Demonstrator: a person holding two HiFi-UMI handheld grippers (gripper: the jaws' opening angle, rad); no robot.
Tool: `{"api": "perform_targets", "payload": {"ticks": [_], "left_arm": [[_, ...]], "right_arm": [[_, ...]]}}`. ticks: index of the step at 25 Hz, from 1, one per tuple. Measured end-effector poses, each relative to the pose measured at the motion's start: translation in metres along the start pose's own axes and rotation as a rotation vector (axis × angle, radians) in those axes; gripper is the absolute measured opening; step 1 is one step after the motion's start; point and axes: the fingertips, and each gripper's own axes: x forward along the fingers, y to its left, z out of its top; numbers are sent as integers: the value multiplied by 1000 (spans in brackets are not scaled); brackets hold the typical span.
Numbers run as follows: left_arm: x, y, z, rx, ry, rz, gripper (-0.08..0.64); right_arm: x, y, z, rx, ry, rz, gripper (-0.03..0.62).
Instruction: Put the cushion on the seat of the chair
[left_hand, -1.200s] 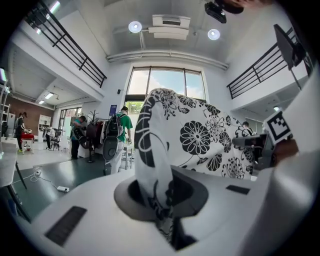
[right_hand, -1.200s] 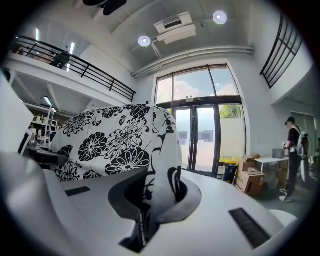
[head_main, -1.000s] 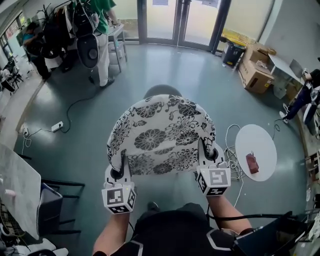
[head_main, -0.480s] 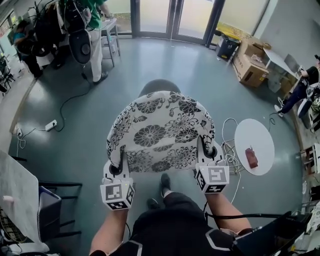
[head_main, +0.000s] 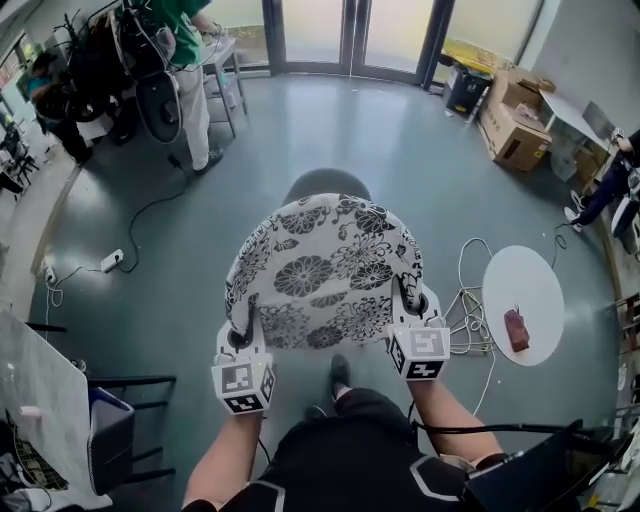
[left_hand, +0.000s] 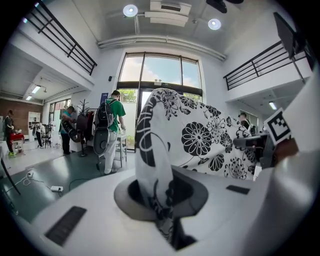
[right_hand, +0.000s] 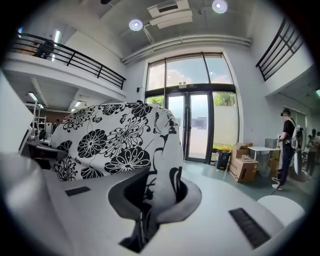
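Cushion (head_main: 325, 270), white fabric with a big black flower print, is held up above the floor and spread out flat-ish in front of the person. Its near left edge is clamped by the left gripper (head_main: 238, 340) and its near right edge is pinched by the right gripper (head_main: 418, 305), both sets of jaws closed on cloth. A dark grey round chair seat (head_main: 325, 184) is seen just past the cushion's far edge, partly covered.
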Motion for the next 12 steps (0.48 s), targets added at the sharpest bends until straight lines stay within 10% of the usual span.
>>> {"api": "perform_targets", "payload": {"ticks": [12], "left_arm": [[104,-11,-34,-32,124,-1,28]], "right_arm": [[85,-49,-47,17,92,37,21]]}}
